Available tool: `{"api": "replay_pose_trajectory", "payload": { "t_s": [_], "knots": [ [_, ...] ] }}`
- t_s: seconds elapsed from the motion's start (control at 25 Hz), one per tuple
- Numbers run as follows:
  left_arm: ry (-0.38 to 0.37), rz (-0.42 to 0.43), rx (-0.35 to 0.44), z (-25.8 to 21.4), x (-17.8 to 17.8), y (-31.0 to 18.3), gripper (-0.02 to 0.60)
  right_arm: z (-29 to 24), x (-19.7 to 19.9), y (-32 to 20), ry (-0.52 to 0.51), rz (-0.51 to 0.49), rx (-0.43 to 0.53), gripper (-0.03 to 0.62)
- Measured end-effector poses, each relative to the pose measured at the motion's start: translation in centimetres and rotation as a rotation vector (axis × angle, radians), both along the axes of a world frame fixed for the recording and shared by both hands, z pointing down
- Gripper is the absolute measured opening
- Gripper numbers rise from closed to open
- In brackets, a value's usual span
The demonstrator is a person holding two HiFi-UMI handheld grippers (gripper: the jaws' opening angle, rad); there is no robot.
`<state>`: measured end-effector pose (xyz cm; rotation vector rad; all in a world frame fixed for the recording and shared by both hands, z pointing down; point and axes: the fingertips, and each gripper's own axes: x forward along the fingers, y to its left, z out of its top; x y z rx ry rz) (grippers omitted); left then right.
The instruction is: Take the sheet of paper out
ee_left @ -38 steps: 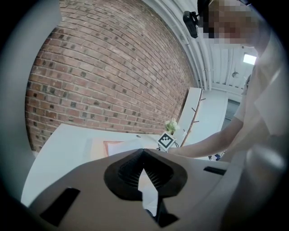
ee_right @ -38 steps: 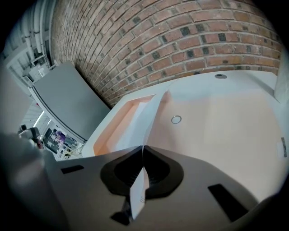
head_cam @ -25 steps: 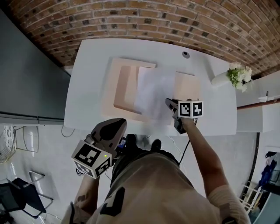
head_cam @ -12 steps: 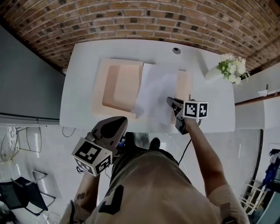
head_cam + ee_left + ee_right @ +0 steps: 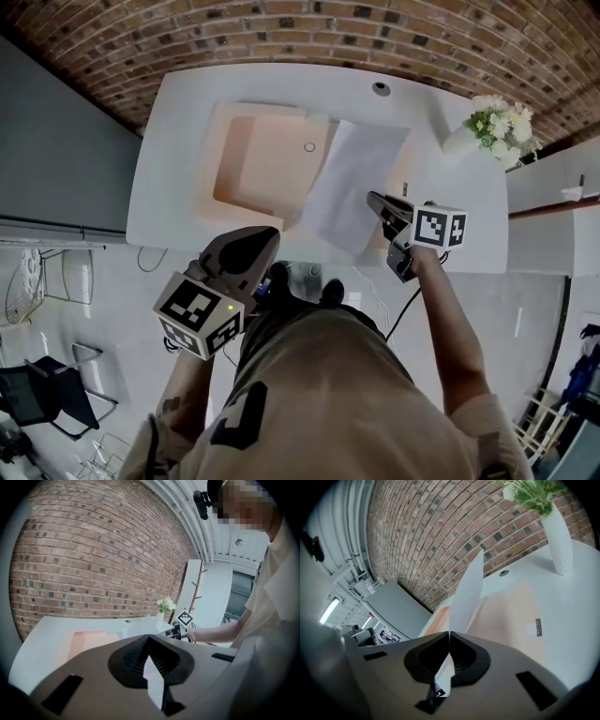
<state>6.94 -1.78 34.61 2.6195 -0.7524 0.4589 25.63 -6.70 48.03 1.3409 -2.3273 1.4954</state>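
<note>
A white sheet of paper (image 5: 361, 183) is lifted off an open peach folder (image 5: 262, 169) on the white table (image 5: 178, 122). My right gripper (image 5: 372, 199) is shut on the sheet's near edge at the table's front right. In the right gripper view the sheet (image 5: 468, 592) rises from between the closed jaws of that gripper (image 5: 449, 632), above the folder (image 5: 506, 616). My left gripper (image 5: 267, 234) hangs short of the table's front edge, close to my body. Its jaws meet with nothing in them in the left gripper view (image 5: 149, 637).
A white vase of flowers (image 5: 492, 127) stands at the table's far right corner. A small round grommet (image 5: 381, 88) sits near the back edge. A brick wall runs behind the table, a grey cabinet (image 5: 56, 169) stands to its left, and a chair (image 5: 47, 403) is on the floor.
The right gripper has moved right and up with the sheet, which has slid off the folder's left half and now tilts over its right side. The left gripper shifted slightly.
</note>
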Motion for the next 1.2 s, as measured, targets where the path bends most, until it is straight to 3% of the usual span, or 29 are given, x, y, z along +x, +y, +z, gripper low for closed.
{"api": "replay_pose_trajectory", "payload": {
  "t_s": [0.4, 0.72, 1.2],
  "knots": [
    [-0.021, -0.016, 0.032, -0.8, 2.6, 2.8, 0.014, -4.1, 0.9, 2.7, -0.09, -0.058, 0.084, 0.025],
    [-0.03, -0.068, 0.027, -1.0, 4.1, 5.2, 0.014, -5.0, 2.0, 4.6, -0.11, -0.114, 0.095, 0.025],
    [-0.037, -0.082, -0.008, -0.1, 2.7, 5.7, 0.014, -6.1, 1.2, 5.3, -0.139, -0.12, 0.101, 0.025]
  ]
}}
